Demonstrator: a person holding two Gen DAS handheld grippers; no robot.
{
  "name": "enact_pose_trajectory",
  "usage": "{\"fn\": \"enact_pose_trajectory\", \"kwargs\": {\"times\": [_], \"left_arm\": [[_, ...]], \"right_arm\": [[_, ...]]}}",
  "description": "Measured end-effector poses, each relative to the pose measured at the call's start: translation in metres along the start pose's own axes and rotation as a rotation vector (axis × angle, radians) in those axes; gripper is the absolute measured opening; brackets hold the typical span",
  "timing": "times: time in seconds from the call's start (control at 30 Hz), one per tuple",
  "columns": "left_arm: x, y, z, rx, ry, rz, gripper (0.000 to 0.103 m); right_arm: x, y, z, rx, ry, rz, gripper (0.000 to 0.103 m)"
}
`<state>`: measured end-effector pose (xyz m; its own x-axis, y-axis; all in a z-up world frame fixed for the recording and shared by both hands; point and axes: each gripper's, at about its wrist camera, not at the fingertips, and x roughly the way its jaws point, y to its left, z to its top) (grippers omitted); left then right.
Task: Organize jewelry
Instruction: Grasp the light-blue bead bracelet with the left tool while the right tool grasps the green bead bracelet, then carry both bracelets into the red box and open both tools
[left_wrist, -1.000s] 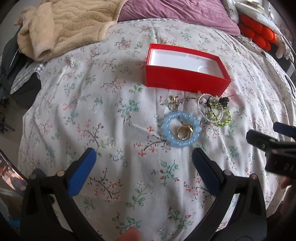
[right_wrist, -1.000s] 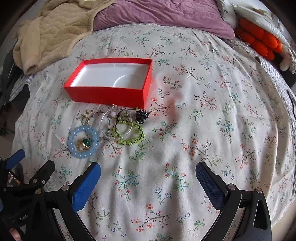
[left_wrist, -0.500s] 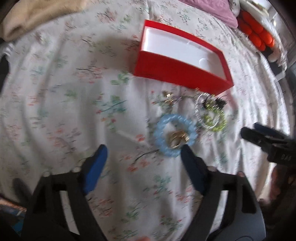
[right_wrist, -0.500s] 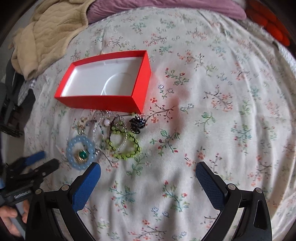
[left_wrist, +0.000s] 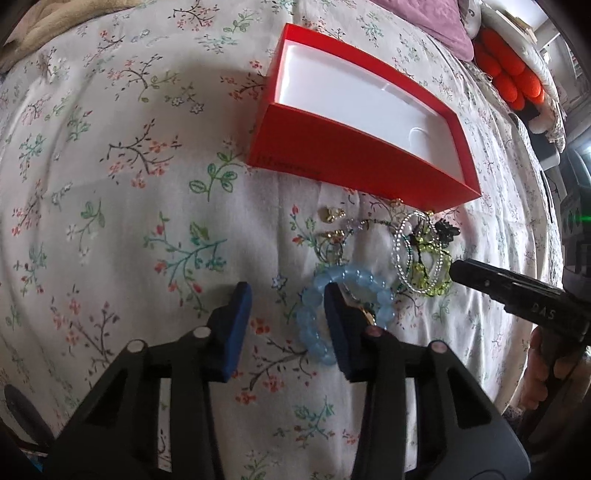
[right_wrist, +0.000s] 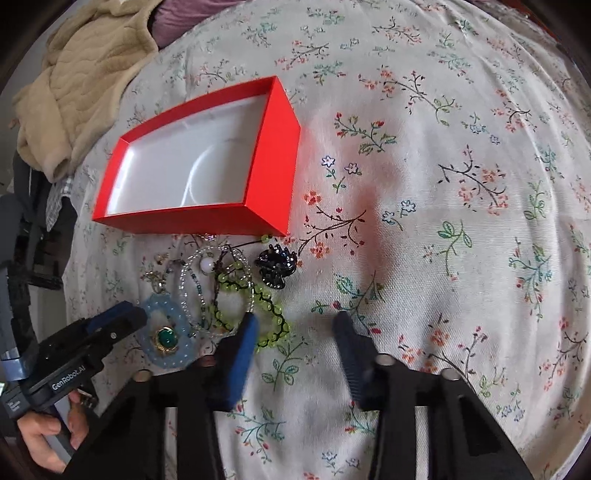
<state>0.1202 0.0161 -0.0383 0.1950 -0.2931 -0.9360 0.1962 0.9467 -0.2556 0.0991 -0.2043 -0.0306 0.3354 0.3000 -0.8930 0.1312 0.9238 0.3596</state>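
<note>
An open red box (left_wrist: 369, 147) with a white inside sits on the floral bedsheet; it also shows in the right wrist view (right_wrist: 199, 162). Below it lies a jewelry pile: a light blue bead bracelet (left_wrist: 314, 332) with a green-stone gold ring (right_wrist: 166, 338) inside it, a green bead bracelet (right_wrist: 273, 325), clear bead bracelets (right_wrist: 188, 280), a black hair claw (right_wrist: 275, 267) and small gold pieces (left_wrist: 330, 214). My left gripper (left_wrist: 286, 321) is open and low, its right finger inside the blue bracelet's ring, its left finger outside. My right gripper (right_wrist: 295, 332) is open, its left finger over the green bracelet.
A beige blanket (right_wrist: 77, 81) is bunched at the far left, with a purple pillow (left_wrist: 436, 18) and an orange plush (left_wrist: 509, 74) at the head of the bed. The bed edge drops off at the left in the right wrist view.
Both grippers have moved down and closer to the jewelry pile and their jaws have narrowed. The left one now straddles the blue bracelet's rim; the right one reaches the green bracelet.
</note>
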Motion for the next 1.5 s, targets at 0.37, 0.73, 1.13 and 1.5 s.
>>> {"fn": "enact_pose_trajectory", "kwargs": {"times": [0.37,0.73,1.13,1.5], "left_arm": [[0.011,-0.030,0.002,0.117,0.016,0.037,0.031],[0.007,-0.034,0.002,0.115,-0.003,0.036,0.013],[-0.044,-0.034,-0.020,0.141,-0.098,-0.036,0.013],[-0.076,-0.048,-0.030,0.163,-0.172,-0.096,0.013]], "right_arm": [[0.025,0.031,0.003,-0.133,-0.006,-0.118,0.013],[0.032,0.050,-0.004,-0.157,-0.034,-0.129,0.009],[-0.022,0.043,-0.017,-0.128,-0.098,-0.070,0.008],[-0.075,0.030,-0.019,-0.128,-0.181,0.009,0.008]]}}
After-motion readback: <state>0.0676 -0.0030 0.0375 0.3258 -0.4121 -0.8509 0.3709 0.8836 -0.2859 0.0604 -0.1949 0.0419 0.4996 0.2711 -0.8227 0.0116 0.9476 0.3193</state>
